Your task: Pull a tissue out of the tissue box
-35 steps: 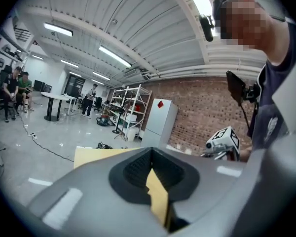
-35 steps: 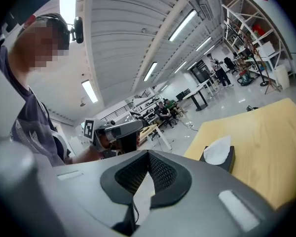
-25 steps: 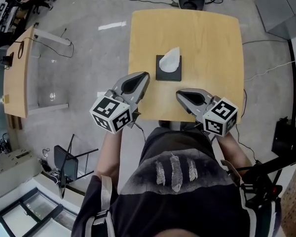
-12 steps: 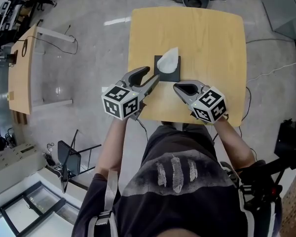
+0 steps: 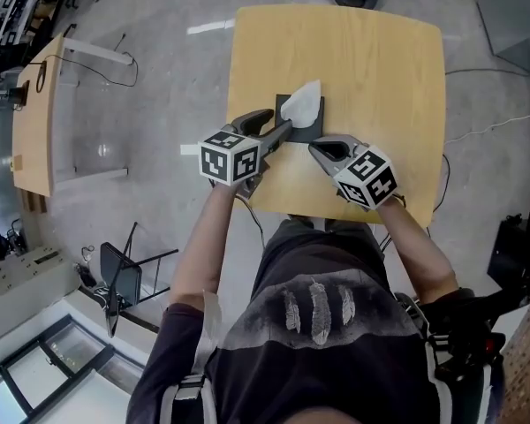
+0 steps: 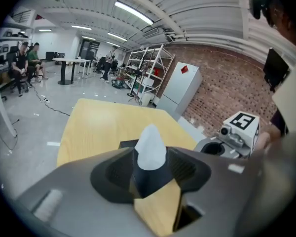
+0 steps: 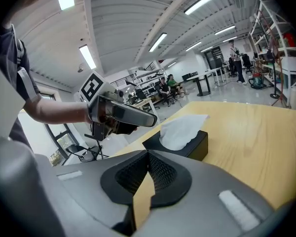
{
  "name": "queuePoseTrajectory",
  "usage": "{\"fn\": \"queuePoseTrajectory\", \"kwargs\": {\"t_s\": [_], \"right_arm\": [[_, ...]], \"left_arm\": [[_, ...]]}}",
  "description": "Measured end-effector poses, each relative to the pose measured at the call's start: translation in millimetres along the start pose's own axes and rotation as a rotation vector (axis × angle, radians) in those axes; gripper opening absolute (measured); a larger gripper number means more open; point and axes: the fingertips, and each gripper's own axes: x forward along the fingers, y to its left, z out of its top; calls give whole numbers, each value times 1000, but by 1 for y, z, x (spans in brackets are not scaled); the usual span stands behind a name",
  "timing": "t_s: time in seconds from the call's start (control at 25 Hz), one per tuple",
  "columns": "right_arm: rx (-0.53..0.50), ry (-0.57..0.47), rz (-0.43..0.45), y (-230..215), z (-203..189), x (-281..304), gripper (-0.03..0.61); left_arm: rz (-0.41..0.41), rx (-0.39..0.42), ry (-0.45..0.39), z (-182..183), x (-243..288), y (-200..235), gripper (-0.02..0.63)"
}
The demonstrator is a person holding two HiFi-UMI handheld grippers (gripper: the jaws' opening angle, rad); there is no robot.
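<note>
Tissue box (image 5: 304,133): black, standing on the wooden table (image 5: 380,69). A white tissue (image 5: 302,104) sticks up from its top slot.
Left gripper (image 5: 279,124): at the box's near-left corner. The jaws are partly apart and have just been opening, with nothing pressed between them.
Right gripper (image 5: 318,148): just off the box's near-right corner, not touching it. The jaw tips are closed together and hold nothing.

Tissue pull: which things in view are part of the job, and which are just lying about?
Job:
- black tissue box
- white tissue sticking out of its top
- left gripper, jaws just been opening, nothing gripped between them
- right gripper, jaws together, empty
- light wooden table under the box

Lying about:
- second wooden table on the left
- black chair on the floor
</note>
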Motion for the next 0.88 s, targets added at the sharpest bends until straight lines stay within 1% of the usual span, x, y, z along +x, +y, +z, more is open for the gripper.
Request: {"fn": "queuePoseTrajectory", "kwargs": {"t_s": [0.28,0.52,0.76,0.88], "right_arm": [[-7,16,-10,-5,0,9,-3],[-4,29,-17,-8,-3,12,-3],[4,32,-25,-14,-4,17,-3],[6,27,-24,-14,-5,17,-3]], "left_arm": [[-1,-66,25,-7,12,11,201],[-20,-66,42,-7,18,7,199],[-44,-71,31,-1,21,5,167],[-60,-83,17,1,22,2,140]]}}
